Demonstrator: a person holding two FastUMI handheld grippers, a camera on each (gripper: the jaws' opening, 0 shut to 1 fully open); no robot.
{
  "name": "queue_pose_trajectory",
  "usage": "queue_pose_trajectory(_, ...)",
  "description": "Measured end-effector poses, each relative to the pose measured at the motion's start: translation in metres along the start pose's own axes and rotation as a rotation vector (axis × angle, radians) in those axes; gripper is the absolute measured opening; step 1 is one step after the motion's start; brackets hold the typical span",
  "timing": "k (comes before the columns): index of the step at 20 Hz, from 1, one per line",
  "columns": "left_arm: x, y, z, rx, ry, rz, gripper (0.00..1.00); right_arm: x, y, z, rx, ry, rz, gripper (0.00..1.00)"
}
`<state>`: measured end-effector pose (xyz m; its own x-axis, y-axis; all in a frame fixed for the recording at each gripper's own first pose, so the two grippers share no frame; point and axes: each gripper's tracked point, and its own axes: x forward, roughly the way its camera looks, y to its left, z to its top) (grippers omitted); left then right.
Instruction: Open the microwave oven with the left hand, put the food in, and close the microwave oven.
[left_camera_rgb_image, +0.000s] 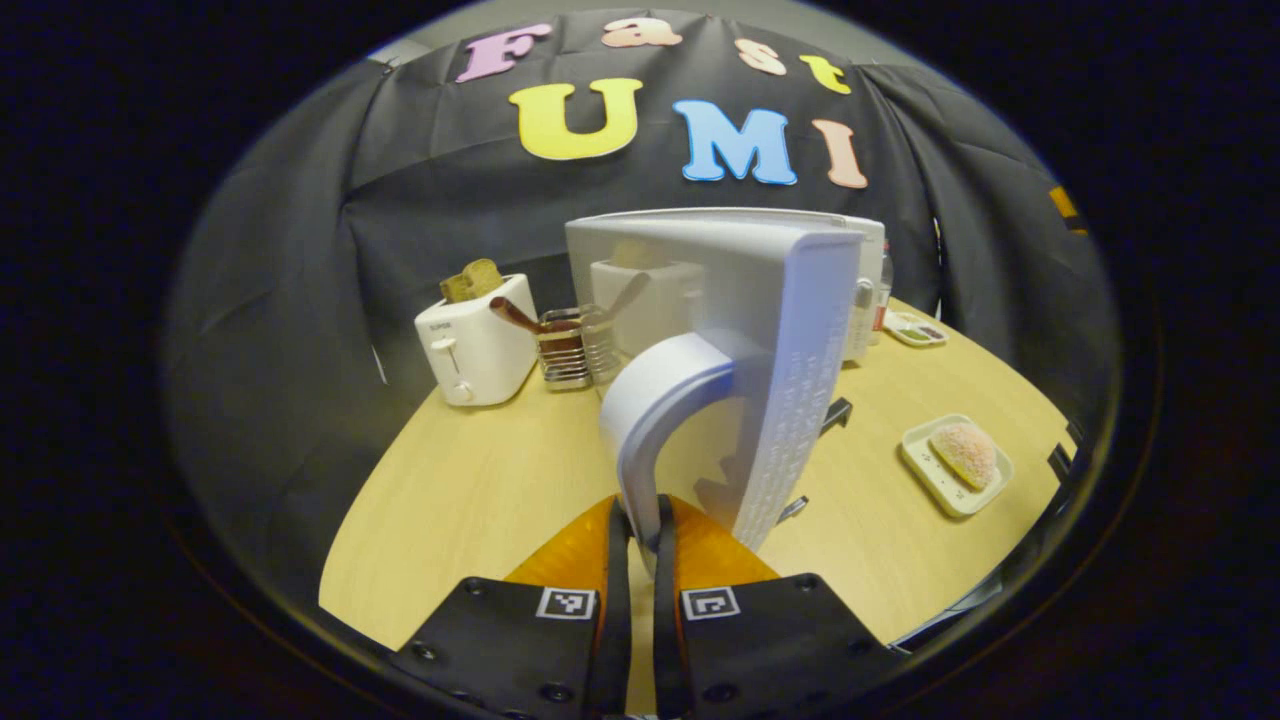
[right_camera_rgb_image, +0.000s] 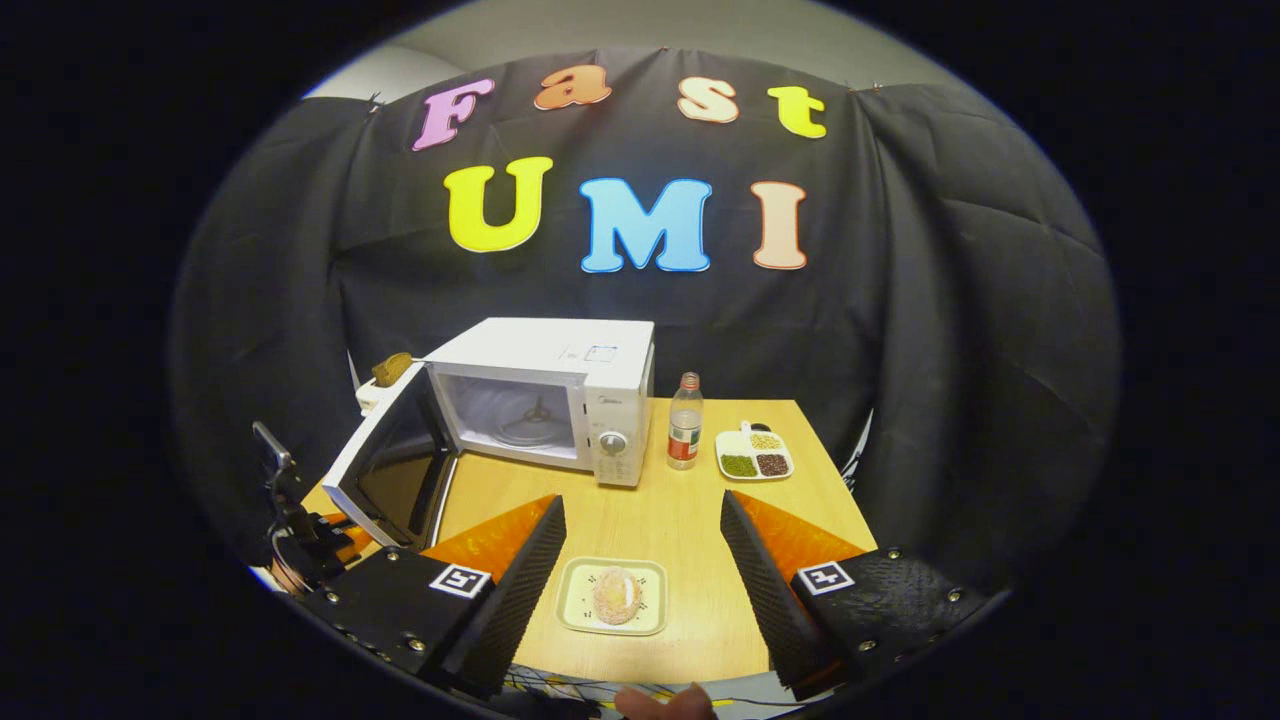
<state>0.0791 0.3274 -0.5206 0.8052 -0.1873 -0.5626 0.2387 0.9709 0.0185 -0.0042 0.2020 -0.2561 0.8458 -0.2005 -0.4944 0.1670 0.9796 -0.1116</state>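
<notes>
Door-opening step near done: left gripper (left_camera_rgb_image: 640, 540) fingers clenched on the handle (left_camera_rgb_image: 655, 400) of the swung-open microwave door (right_camera_rgb_image: 395, 470); right gripper (right_camera_rgb_image: 640, 560) fingers spread apart, the food (right_camera_rgb_image: 617, 593) on its tray (right_camera_rgb_image: 575, 610) between them, awaiting a grasp.
</notes>
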Motion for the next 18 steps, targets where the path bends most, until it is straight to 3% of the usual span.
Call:
queue_pose_trajectory(7, 0.001, 0.036, -0.005, 0.025, 0.021, -0.081, 0.18, 0.055, 0.02, -0.059, -0.014, 0.179, 0.026, 0.95)
queue_pose_trajectory(11, -0.002, 0.044, -0.017, -0.025, 0.084, -0.115, 0.19, 0.082, 0.024, -0.108, 0.022, 0.318, 0.057, 0.96)
queue_pose_trajectory(13, -0.011, 0.051, -0.037, -0.026, 0.143, -0.108, 0.3, 0.097, 0.026, -0.134, 0.024, 0.382, 0.074, 0.96)
queue_pose_trajectory(16, -0.035, 0.07, -0.065, -0.018, 0.21, -0.026, 0.56, 0.118, 0.027, -0.173, -0.014, 0.471, 0.093, 0.96)
queue_pose_trajectory(18, -0.057, 0.075, -0.079, -0.051, 0.243, 0.032, 0.64, 0.134, 0.028, -0.196, -0.03, 0.521, 0.107, 0.96)
